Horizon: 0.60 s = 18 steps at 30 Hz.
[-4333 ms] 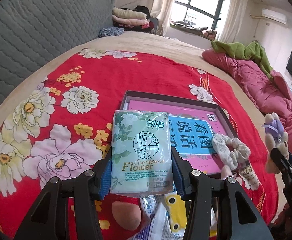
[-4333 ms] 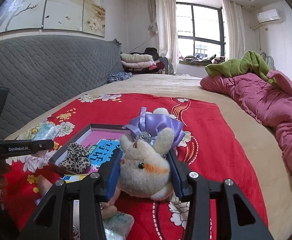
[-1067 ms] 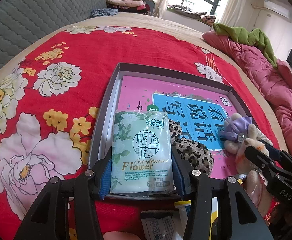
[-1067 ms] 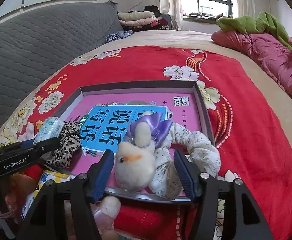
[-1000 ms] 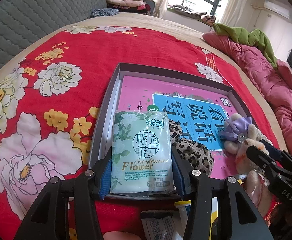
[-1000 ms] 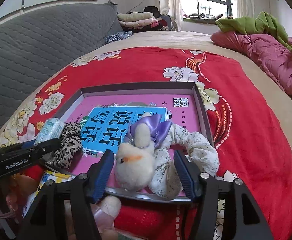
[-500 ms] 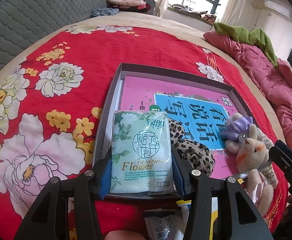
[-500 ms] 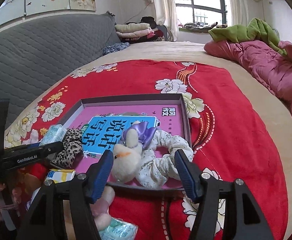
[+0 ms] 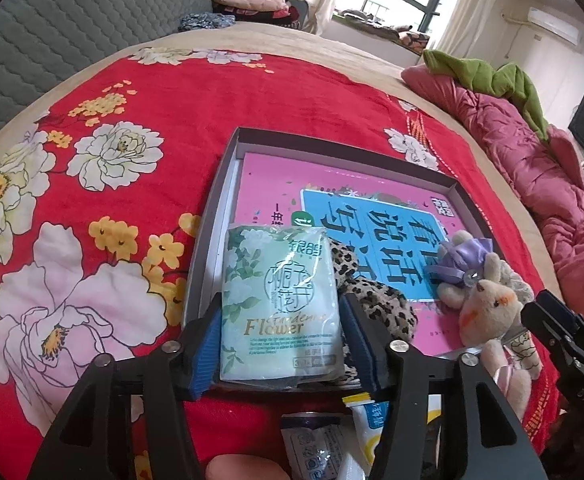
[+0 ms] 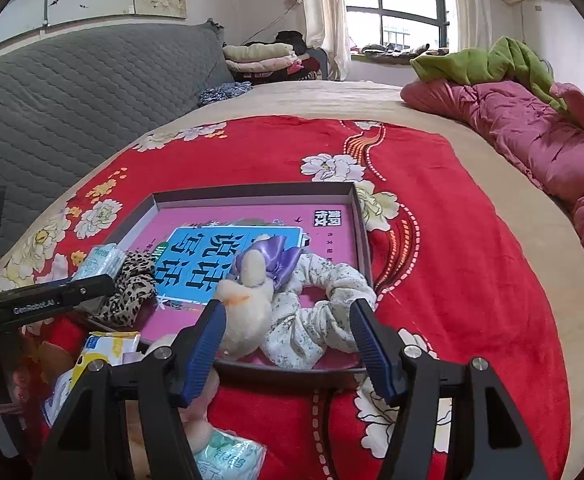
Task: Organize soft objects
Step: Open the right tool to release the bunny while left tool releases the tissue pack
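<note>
My left gripper (image 9: 280, 332) is shut on a green-and-white tissue pack (image 9: 278, 304) and holds it over the near left corner of a grey tray (image 9: 228, 168) lined with a pink and blue book. A leopard scrunchie (image 9: 376, 300) lies in the tray beside the pack. My right gripper (image 10: 288, 336) is open and empty, pulled back over the tray's near edge (image 10: 364, 224). Just beyond its fingers a plush bunny with a purple bow (image 10: 248, 296) rests in the tray against a white floral scrunchie (image 10: 316, 312). The bunny also shows in the left wrist view (image 9: 484, 304).
The tray sits on a red floral blanket (image 9: 92, 168). Loose packets (image 10: 104, 352) and another tissue pack (image 10: 228, 456) lie near me by the tray's front edge. A pink quilt with a green garment (image 10: 532, 136) lies at the right. A grey headboard (image 10: 72, 92) stands at the left.
My right gripper has let go of the plush bunny in the tray, opened, and drawn back toward me. My left gripper has lowered the tissue pack over the tray's corner.
</note>
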{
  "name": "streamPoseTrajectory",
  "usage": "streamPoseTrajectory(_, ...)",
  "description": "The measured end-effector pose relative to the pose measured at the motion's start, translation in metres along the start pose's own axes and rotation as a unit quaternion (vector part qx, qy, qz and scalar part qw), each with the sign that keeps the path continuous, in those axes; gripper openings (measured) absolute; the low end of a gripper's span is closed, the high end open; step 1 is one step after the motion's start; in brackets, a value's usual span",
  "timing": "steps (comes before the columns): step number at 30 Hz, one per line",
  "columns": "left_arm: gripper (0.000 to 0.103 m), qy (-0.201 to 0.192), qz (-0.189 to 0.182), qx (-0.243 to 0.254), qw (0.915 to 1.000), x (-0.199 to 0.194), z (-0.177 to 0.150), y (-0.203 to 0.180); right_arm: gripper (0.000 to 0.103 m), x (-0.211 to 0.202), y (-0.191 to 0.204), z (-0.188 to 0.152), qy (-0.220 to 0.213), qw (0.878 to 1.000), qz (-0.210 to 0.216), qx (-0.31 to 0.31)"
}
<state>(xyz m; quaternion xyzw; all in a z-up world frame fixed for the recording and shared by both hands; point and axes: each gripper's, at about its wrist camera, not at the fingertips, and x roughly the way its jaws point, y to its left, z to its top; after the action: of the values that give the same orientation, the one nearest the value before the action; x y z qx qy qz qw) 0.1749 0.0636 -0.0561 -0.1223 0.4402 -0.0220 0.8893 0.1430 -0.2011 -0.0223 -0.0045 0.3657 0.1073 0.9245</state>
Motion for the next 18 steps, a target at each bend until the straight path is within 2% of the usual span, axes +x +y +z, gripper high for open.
streamPoseTrajectory(18, 0.064, -0.01, -0.009, -0.008, 0.9999, -0.017, 0.004, 0.01, 0.064, -0.003, 0.0, 0.0, -0.004, 1.0, -0.011, -0.001)
